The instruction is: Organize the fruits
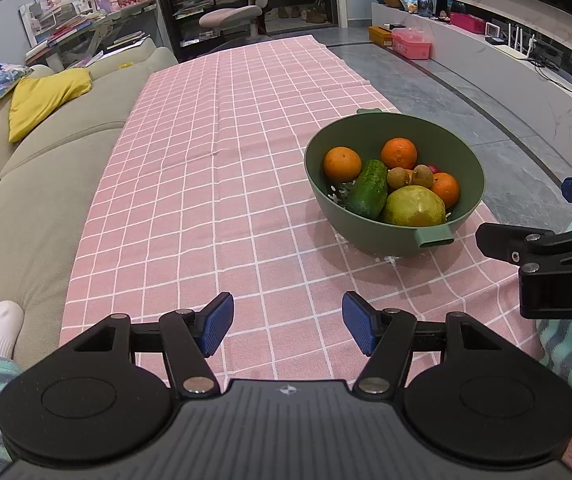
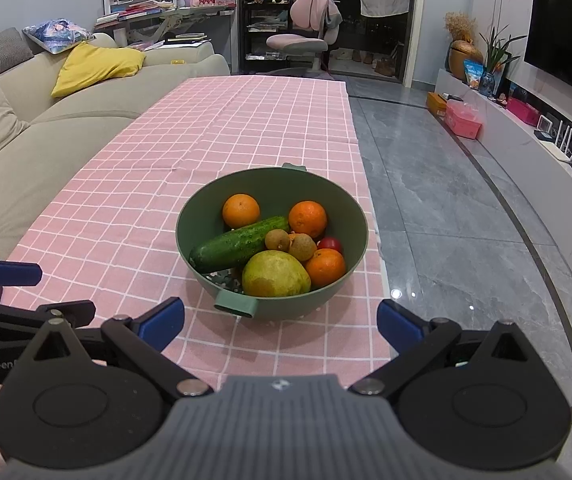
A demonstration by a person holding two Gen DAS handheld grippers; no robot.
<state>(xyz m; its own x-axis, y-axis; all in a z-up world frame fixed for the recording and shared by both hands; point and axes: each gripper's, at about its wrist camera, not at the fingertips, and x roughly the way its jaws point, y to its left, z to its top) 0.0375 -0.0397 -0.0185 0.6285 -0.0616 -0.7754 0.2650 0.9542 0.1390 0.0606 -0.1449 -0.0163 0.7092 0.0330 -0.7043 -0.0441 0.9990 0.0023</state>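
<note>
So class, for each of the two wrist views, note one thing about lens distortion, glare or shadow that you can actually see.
Left wrist view: fisheye bends the TV wall into a curve, and the green bowl casts a soft shadow on the pink cloth. Right wrist view: a ceiling light glares as a bright spot on the glossy floor, and the sofa bows at the frame's edge.

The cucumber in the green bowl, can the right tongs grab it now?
Probably yes. The right tongs are open and face the bowl. The cucumber lies on top, nothing covering it; only the near rim sits between.
</note>
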